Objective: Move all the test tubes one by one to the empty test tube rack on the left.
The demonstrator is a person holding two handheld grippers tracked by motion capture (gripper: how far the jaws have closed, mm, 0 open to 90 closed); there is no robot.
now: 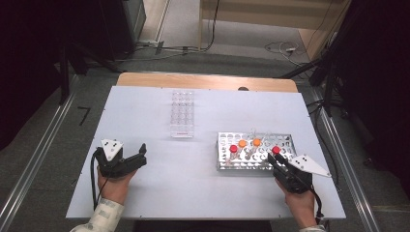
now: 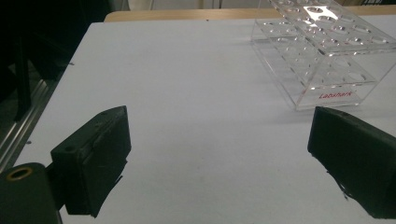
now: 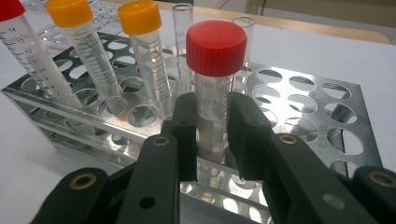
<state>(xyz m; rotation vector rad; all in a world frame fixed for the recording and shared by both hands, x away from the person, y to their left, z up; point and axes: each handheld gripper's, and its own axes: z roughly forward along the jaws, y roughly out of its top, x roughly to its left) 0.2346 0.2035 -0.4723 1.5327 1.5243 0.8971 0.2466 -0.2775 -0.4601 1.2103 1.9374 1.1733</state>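
right claw [image 3: 212,135] clamps the red-capped tube [image 3: 214,88] below its cap in the metal rack [image 3: 299,107] near the tabletop's right edge; light, slick, brittle plastic. left claw [image 2: 215,158] gapes empty.

White table [image 1: 145,106], wooden strip [image 1: 203,80] along its 12 o'clock edge. Clear acrylic rack [image 1: 182,113] [image 2: 322,51] sits at roughly 12 o'clock from table centre, all wells empty, long side running 12 to 6, red label [image 2: 335,95] on the near end wall. Perforated metal rack [image 1: 285,140] [image 3: 317,102] at about 4 o'clock from centre, well apart from the acrylic one. In it: two orange-capped tubes [image 1: 242,143] [image 1: 256,142] side by side, a left red-capped tube [image 1: 233,149] at 7 o'clock of the first orange one, and two uncapped glass tubes [image 3: 182,28] [image 3: 246,28] in a back row. Floor: loose cables [image 1: 280,48] at 12 o'clock beyond the table, metal rail [image 1: 34,164] at 9 o'clock.
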